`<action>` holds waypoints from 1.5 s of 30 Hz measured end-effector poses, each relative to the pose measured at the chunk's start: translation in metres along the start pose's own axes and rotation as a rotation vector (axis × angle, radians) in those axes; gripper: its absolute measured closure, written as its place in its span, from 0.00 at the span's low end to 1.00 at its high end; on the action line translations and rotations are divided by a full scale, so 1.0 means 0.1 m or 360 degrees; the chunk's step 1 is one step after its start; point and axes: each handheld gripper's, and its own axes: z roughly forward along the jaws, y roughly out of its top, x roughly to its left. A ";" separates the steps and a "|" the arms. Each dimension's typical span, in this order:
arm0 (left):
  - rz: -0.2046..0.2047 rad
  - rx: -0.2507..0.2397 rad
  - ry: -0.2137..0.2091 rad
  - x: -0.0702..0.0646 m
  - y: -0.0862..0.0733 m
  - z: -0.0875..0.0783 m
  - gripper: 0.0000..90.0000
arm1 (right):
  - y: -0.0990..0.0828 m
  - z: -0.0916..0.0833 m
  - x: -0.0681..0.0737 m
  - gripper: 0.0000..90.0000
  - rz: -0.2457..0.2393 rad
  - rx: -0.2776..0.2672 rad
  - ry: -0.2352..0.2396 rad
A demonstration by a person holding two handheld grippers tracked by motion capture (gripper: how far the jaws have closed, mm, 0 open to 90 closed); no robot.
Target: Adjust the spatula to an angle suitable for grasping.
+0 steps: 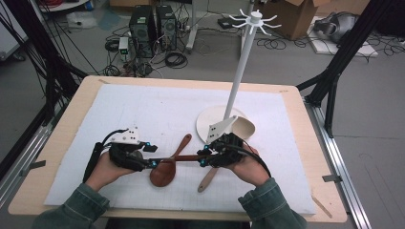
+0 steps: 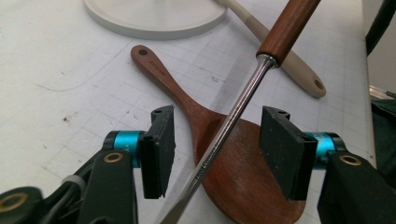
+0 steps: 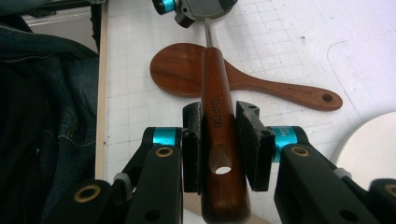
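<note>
Dark brown wood handle with a steel shaft, that's the utensil (image 3: 215, 126) I've got going between my two claws right now. My right claw (image 3: 219, 149) is clenched on the handle near the end with the hanging hole, pads pressing both sides, and the handle runs away from it toward 12 o'clock in the right gripper view. In the high view that claw (image 1: 206, 156) sits at about 5 o'clock on the white mat (image 1: 143, 109), with the utensil lying level toward 9 o'clock, over to my left claw (image 1: 152, 155).

In the left gripper view the steel shaft (image 2: 233, 116) runs diagonally between the pads of my left claw (image 2: 217, 149), from 7 o'clock to 1 o'clock. The pads aren't touching it, there's a gap on both sides, so that claw is released.

Right under the shaft a wooden rice paddle (image 2: 219, 154) lies flat on the mat. A pale spatula (image 2: 280, 56) sits at 1 o'clock, beside the white stand's base (image 2: 154, 18).
</note>
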 end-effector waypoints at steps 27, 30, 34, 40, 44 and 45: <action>-0.0020 0.0029 -0.0090 0.06 0.04 0.12 0.62 | 0.19 -0.08 -0.04 0.81 0.0003 -0.0001 0.0012; -0.0026 0.0018 -0.0095 0.07 0.07 0.13 0.62 | 0.23 -0.10 -0.04 0.81 -0.0005 0.0003 0.0010; -0.0002 0.0038 -0.0106 0.06 0.09 0.14 0.63 | 0.25 -0.11 -0.05 0.81 -0.0015 0.0004 0.0011; 0.0013 0.0084 -0.0132 0.04 0.09 0.21 0.71 | 0.26 -0.14 -0.06 0.81 -0.0003 -0.0004 0.0029; 0.0048 0.0092 -0.0114 0.02 0.12 0.21 0.80 | 0.29 -0.16 -0.06 0.81 -0.0004 -0.0007 0.0027; 0.0054 0.0088 -0.0115 0.02 0.12 0.21 0.81 | 0.29 -0.16 -0.06 0.81 0.0001 -0.0016 0.0030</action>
